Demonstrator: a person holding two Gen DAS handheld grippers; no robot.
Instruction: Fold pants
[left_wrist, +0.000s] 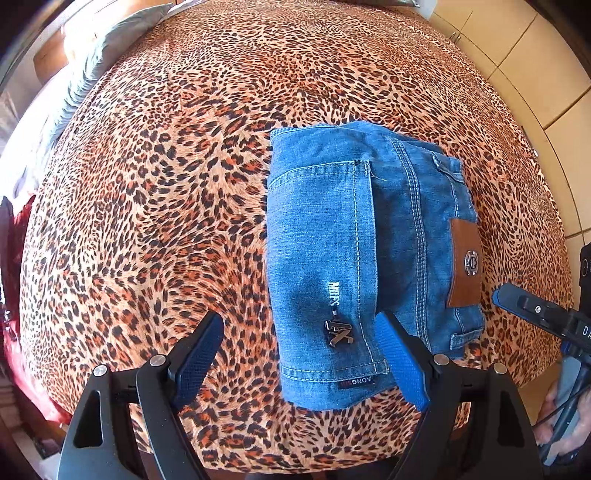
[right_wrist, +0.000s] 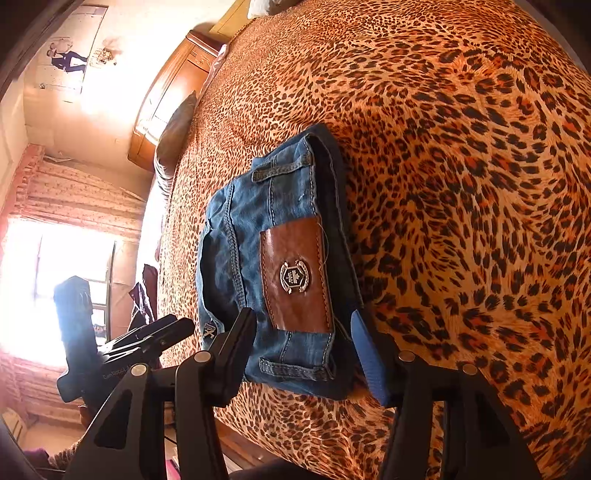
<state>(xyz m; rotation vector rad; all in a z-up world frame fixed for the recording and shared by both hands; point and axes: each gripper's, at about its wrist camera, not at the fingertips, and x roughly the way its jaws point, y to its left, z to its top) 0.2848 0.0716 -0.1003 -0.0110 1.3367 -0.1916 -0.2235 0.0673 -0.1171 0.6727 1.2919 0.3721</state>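
Blue jeans (left_wrist: 354, 251) lie folded into a compact bundle on the leopard-print bedspread (left_wrist: 166, 184), back pocket and brown leather patch (left_wrist: 466, 262) facing up. My left gripper (left_wrist: 301, 336) is open and empty, hovering above the bundle's near left edge. My right gripper (right_wrist: 303, 332) is open and empty, its fingers either side of the waistband end with the leather patch (right_wrist: 293, 273); it also shows in the left wrist view (left_wrist: 532, 310) at the right. The jeans (right_wrist: 258, 229) fill the middle of the right wrist view.
The bedspread (right_wrist: 461, 184) covers a wide bed. Grey pillows (left_wrist: 99, 59) lie at the far left. A tiled floor (left_wrist: 535, 55) lies beyond the bed's right side. A wooden headboard (right_wrist: 166, 96) and a bright window (right_wrist: 48, 277) show in the right wrist view.
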